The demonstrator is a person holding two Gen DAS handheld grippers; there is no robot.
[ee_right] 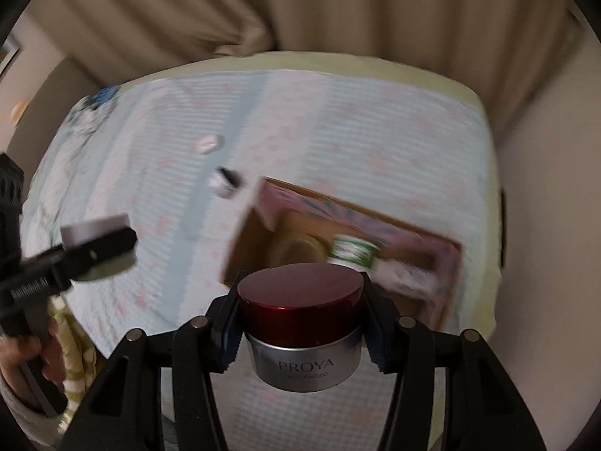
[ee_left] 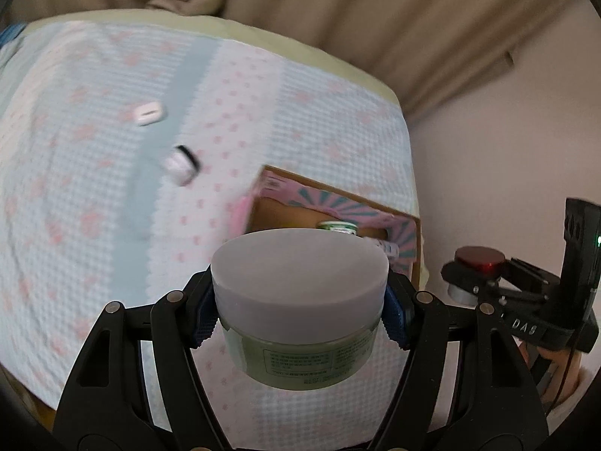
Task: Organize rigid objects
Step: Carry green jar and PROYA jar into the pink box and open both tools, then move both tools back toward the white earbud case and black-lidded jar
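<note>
Two jars are carried above a bed (ee_left: 94, 195). At lower centre of its view, the left tool (ee_left: 300, 312) is clamped on a grey-lidded jar (ee_left: 300, 300). The right tool (ee_right: 302, 332) likewise grips a red-lidded jar (ee_right: 302, 323). The open box (ee_right: 432, 240) lies centre right. Best to lower each jar upright into bare space, clear of the green bottle (ee_right: 353, 251).

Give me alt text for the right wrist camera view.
The right hand-held gripper grips a red-lidded silver jar above a patterned bedspread. Behind it lies an open cardboard box; the left hand-held gripper holds a grey-lidded jar.
</note>
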